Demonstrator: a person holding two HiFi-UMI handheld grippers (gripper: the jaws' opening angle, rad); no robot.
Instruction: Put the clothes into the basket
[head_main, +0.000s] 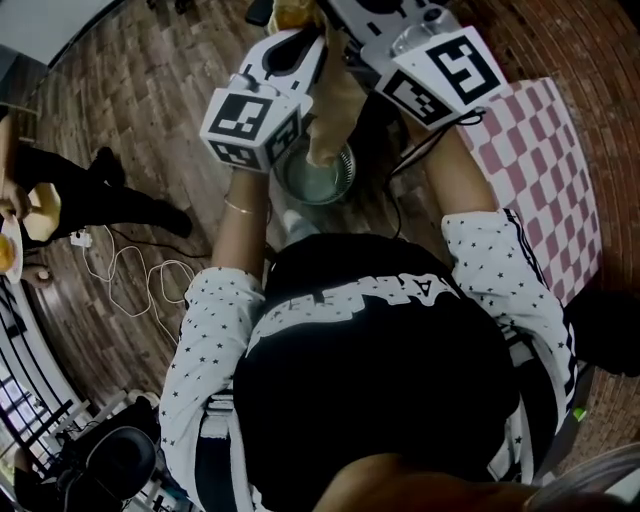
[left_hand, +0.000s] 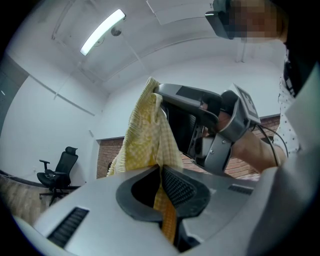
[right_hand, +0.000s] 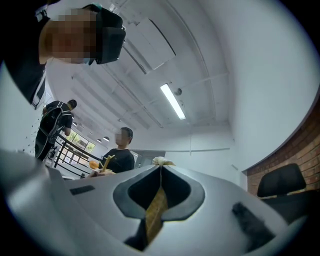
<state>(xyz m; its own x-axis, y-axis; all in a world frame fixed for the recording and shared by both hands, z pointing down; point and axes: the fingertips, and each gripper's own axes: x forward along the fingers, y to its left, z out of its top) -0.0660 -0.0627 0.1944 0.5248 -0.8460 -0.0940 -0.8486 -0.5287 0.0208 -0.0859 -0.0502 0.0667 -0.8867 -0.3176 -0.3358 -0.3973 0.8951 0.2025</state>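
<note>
Head view is cutting off both grippers' tips at its top edge. Below, a wood-plank floor (head_main: 150, 100) is carrying a pink checked mat (head_main: 545, 150) and a round metal basket (head_main: 346, 172). Above the basket, a yellow checked woven cloth (head_main: 330, 110) is hanging, with the left gripper (left_hand: 162, 195) and the right gripper (right_hand: 160, 200) each pinching it tight.

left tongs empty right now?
No, the left tongs are shut on the yellow cloth, which runs between their pads.
</note>
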